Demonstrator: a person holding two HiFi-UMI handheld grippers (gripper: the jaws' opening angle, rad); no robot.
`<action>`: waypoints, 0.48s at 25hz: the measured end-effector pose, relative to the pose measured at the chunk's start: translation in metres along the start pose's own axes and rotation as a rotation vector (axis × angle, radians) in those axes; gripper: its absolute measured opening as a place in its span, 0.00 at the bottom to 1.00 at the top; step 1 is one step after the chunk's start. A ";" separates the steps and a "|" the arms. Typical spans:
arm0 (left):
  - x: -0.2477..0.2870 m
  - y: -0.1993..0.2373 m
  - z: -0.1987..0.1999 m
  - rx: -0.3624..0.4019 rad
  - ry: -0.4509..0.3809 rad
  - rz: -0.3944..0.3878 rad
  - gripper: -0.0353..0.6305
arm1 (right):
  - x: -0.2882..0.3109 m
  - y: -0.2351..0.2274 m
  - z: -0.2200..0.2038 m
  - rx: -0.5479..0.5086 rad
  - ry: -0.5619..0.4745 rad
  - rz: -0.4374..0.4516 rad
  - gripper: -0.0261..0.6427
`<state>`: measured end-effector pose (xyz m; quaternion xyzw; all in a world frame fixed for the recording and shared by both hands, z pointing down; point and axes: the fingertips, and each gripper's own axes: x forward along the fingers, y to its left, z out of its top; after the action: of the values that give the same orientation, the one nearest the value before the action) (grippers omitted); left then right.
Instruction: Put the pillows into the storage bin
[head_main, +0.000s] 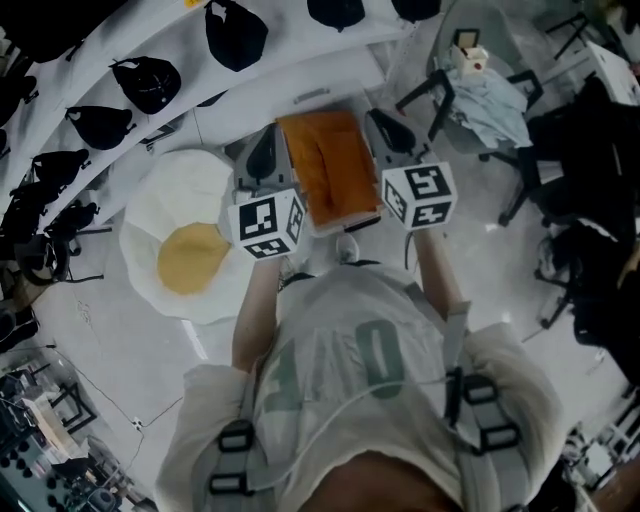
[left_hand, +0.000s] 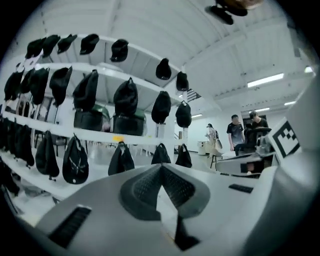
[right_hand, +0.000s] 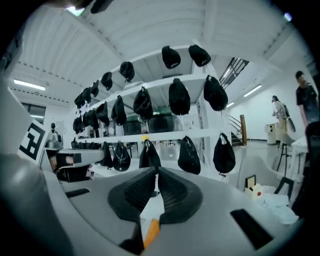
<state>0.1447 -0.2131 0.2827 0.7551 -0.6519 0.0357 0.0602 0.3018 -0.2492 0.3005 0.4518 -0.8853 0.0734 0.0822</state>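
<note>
With the left gripper (left_hand: 161, 167) and right gripper (right_hand: 156, 172) each clamped shut on an edge of the orange pillow (head_main: 330, 165), raising both evenly seemed the way to stop it slipping.

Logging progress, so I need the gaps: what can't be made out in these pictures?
Gripper views: the left gripper and right gripper, jaws shut, face shelves; the orange pillow is only a sliver under the right's pads.
Head view: whether the pillow sits in a bin; the grippers cover its sides.

An orange pillow (head_main: 330, 168) — white egg pillow (head_main: 185, 185), yellow yolk (head_main: 192, 258).
</note>
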 end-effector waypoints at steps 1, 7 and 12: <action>-0.008 -0.001 0.014 0.034 -0.037 0.011 0.06 | -0.003 0.006 0.013 0.002 -0.040 0.000 0.07; -0.048 -0.002 0.042 0.110 -0.111 0.065 0.06 | -0.025 0.060 0.055 -0.075 -0.178 0.064 0.05; -0.060 0.001 0.043 0.114 -0.120 0.087 0.06 | -0.031 0.083 0.059 -0.079 -0.206 0.113 0.05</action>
<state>0.1334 -0.1599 0.2321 0.7292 -0.6833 0.0299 -0.0236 0.2475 -0.1890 0.2320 0.4025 -0.9154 -0.0041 0.0044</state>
